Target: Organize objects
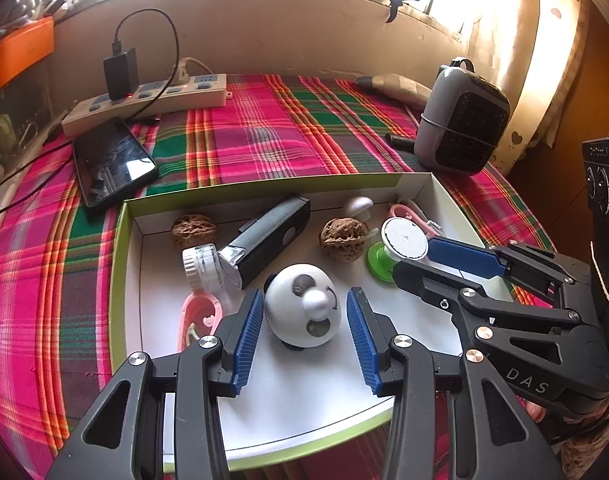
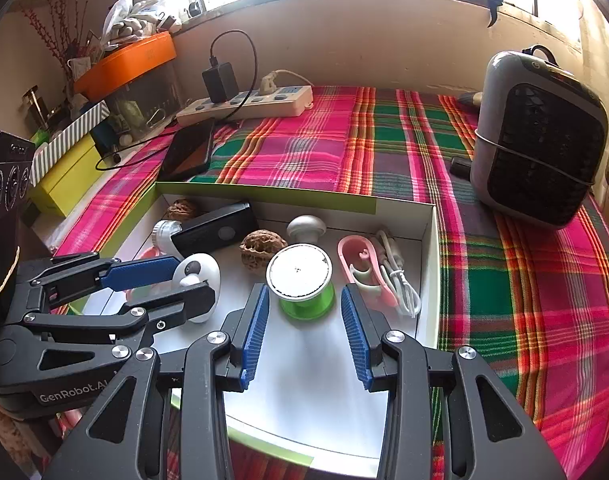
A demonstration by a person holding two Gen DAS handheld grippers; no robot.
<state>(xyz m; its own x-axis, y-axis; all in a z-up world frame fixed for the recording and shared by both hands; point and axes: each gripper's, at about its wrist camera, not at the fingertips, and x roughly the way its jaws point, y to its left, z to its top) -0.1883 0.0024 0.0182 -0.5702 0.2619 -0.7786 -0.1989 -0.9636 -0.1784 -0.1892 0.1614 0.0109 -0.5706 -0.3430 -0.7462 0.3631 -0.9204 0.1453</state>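
— What is seen, from the largest thing down?

— A plaid cloth (image 2: 296,148) is spread over the surface. A shallow white box (image 1: 134,280) with green outer walls is laid on it, and a grey heater (image 2: 536,140) is stood beyond the box's right corner, apart from it. A power strip (image 2: 244,106) and a dark phone (image 1: 112,160) are placed behind the box's left corner.

— And inside the box?

— A black flashlight (image 1: 272,232) is laid at the back, with a walnut (image 1: 342,238) just beside it. A panda figure (image 1: 302,306) is framed by the left gripper (image 1: 304,316), whose jaws are spread wide on either side of it, neither pad seen touching. A green spool (image 2: 302,280) is stood upright before the right gripper (image 2: 304,312); those jaws are likewise parted, nothing being held. A pink clip (image 2: 360,264) and a white cable (image 2: 400,284) are laid near the right wall.
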